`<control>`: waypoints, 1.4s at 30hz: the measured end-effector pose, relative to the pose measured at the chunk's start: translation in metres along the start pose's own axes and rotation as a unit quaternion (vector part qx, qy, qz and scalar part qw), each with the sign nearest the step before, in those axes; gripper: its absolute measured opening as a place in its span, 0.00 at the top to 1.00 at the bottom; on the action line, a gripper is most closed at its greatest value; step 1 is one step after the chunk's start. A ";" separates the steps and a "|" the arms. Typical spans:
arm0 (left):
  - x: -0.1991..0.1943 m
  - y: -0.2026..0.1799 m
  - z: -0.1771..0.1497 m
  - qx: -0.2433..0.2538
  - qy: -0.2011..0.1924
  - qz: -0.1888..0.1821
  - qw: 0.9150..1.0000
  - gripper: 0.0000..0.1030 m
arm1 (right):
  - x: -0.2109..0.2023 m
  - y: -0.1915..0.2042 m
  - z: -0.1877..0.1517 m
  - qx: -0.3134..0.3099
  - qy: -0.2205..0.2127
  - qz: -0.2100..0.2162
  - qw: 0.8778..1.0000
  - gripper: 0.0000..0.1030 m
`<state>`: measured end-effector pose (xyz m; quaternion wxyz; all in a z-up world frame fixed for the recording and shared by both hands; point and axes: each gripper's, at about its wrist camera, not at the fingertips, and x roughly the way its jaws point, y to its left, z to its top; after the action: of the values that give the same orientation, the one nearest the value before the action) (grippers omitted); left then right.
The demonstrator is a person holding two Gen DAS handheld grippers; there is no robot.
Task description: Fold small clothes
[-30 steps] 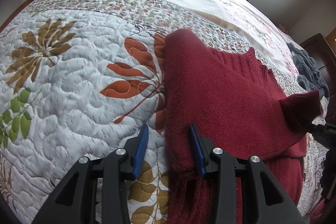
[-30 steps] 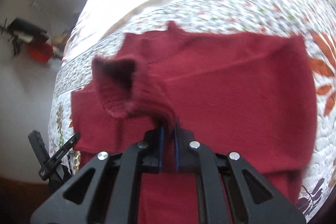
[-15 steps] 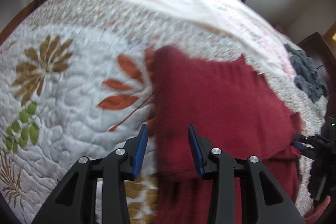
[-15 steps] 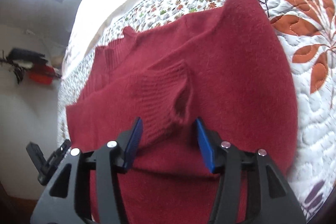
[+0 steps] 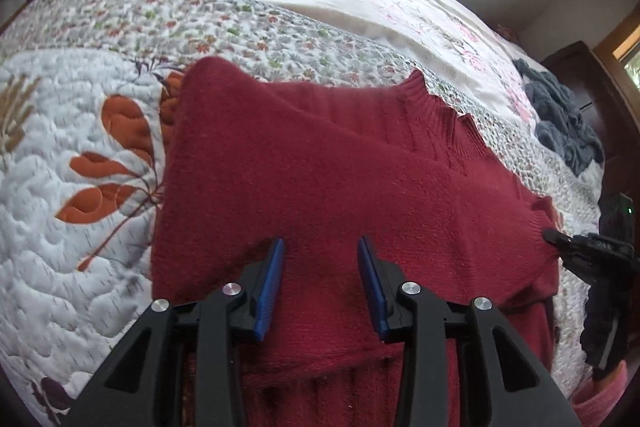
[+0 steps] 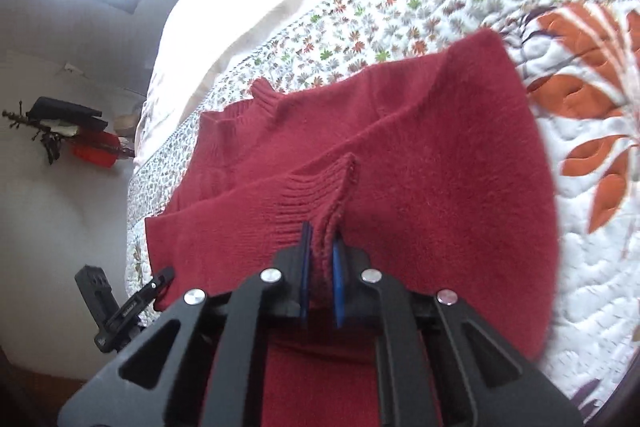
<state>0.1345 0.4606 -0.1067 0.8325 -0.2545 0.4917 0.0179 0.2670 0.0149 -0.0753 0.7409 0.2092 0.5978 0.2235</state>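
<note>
Right gripper (image 6: 320, 247): blue pads clamped on the ribbed cuff (image 6: 320, 187) of the red sweater (image 5: 340, 179). Left gripper (image 5: 320, 267): fingers spread wide above the sweater body, gripping nothing. Sweater lies partly folded on the floral quilt (image 5: 80, 147). Beyond it, a grey-blue garment (image 5: 560, 123) lies on the bed.

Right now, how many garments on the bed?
2. A red sweater lies spread on the quilt at the near edge; a dark blue garment sits bunched at the far right. Others may lie out of frame.
</note>
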 end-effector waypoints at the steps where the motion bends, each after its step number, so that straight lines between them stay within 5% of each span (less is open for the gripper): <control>1: 0.000 0.000 -0.001 0.004 0.000 0.000 1.000 0.63 | 0.004 0.000 -0.002 -0.010 0.008 -0.027 1.000 0.93; 5: 0.005 -0.003 -0.002 0.008 0.005 0.006 1.000 0.63 | 0.031 -0.012 -0.008 -0.004 0.044 -0.066 0.997 0.92; 11: -0.005 -0.008 0.002 0.013 0.003 0.017 1.000 0.63 | -0.002 0.009 -0.007 -0.043 -0.002 -0.116 0.992 0.85; 16: -0.026 -0.033 -0.003 0.053 -0.026 0.020 0.998 0.54 | -0.015 0.035 -0.014 -0.081 -0.001 -0.068 0.994 0.84; 19: -0.019 -0.040 -0.005 0.063 -0.012 0.019 0.998 0.54 | 0.002 0.038 -0.020 -0.093 0.021 -0.077 0.992 0.84; 24: 0.002 -0.025 -0.011 0.054 0.013 0.039 0.998 0.54 | 0.026 0.015 -0.025 -0.070 0.042 -0.098 0.992 0.91; 30: 0.010 -0.022 -0.016 0.056 0.014 0.044 0.997 0.55 | 0.028 -0.002 -0.026 -0.042 0.043 -0.065 0.996 0.94; 36: -0.028 -0.030 -0.029 0.051 0.009 0.050 0.997 0.54 | -0.040 0.009 -0.050 -0.047 -0.003 -0.044 0.998 0.80; 42: -0.095 -0.023 -0.093 0.051 0.015 0.053 0.997 0.50 | -0.113 -0.003 -0.129 -0.061 -0.016 -0.051 0.997 0.70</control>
<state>0.0165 0.4203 -0.0547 0.8349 -0.1854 0.5171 0.0335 0.1198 -0.0476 -0.0136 0.7720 0.1362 0.5812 0.2182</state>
